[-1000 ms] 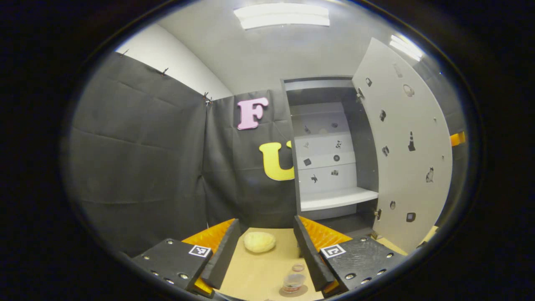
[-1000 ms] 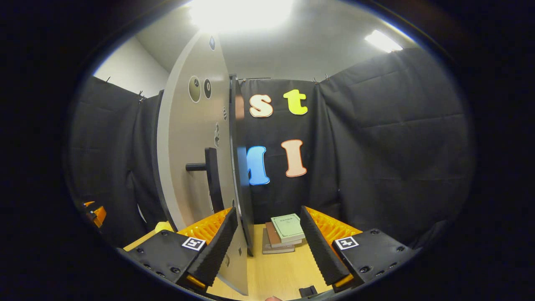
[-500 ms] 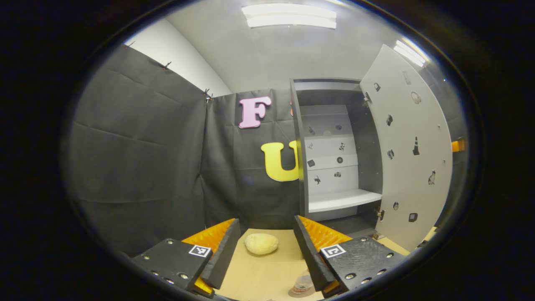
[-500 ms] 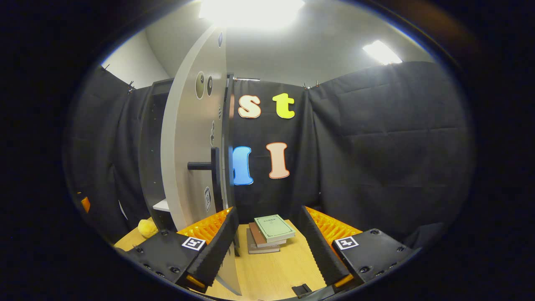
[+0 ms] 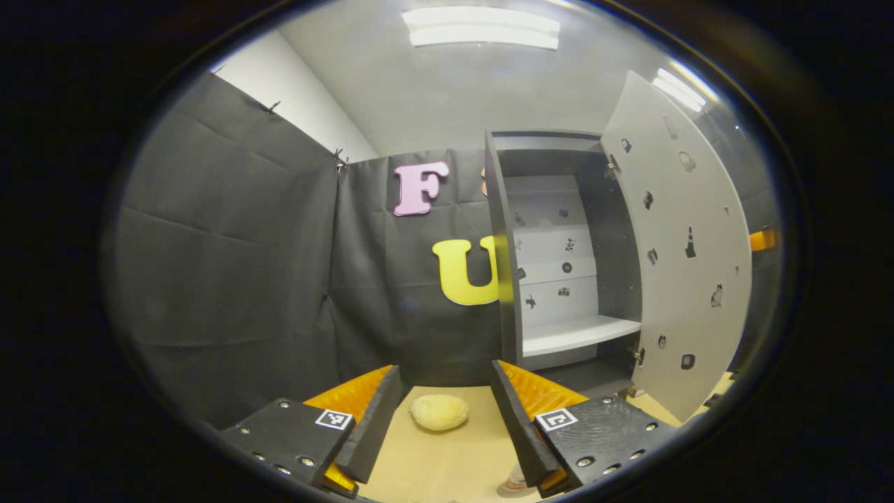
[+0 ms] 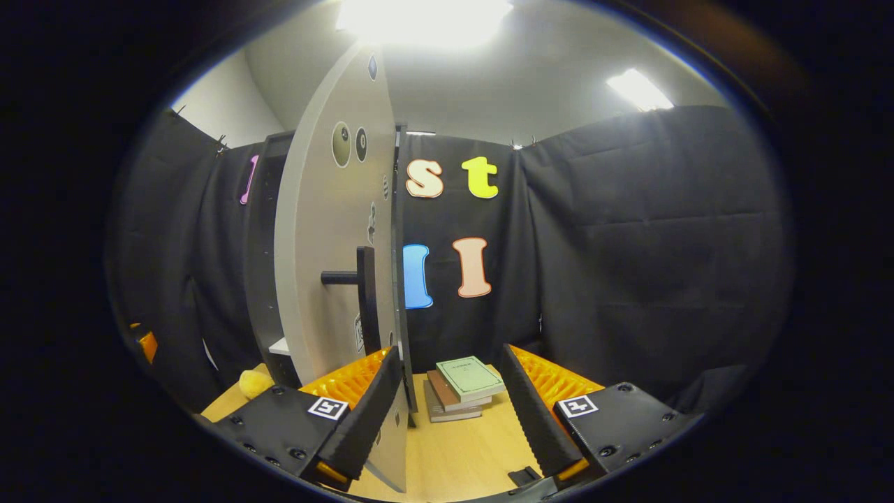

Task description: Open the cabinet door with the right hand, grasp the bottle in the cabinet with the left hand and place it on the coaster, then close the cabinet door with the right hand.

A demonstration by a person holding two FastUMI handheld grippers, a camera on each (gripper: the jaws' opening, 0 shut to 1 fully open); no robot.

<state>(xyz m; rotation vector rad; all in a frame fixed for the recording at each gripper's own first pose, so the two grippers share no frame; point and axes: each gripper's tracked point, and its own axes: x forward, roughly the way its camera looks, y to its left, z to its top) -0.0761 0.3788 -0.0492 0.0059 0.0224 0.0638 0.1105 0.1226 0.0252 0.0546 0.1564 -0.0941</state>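
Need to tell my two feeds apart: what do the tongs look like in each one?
They look alike. The left tongs and the right tongs each have two wedge-shaped fingers with ribbed inner faces, mounted on dark blocks studded with screws. Each block carries a small square black-and-white marker tag.

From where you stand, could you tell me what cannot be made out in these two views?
- Bottle on its coaster, left gripper view: mostly behind the left gripper's finger and cut off by the edge.
- Cabinet door stickers, both views: too small to identify.
- Cabinet interior, right gripper view: hidden behind the open door.
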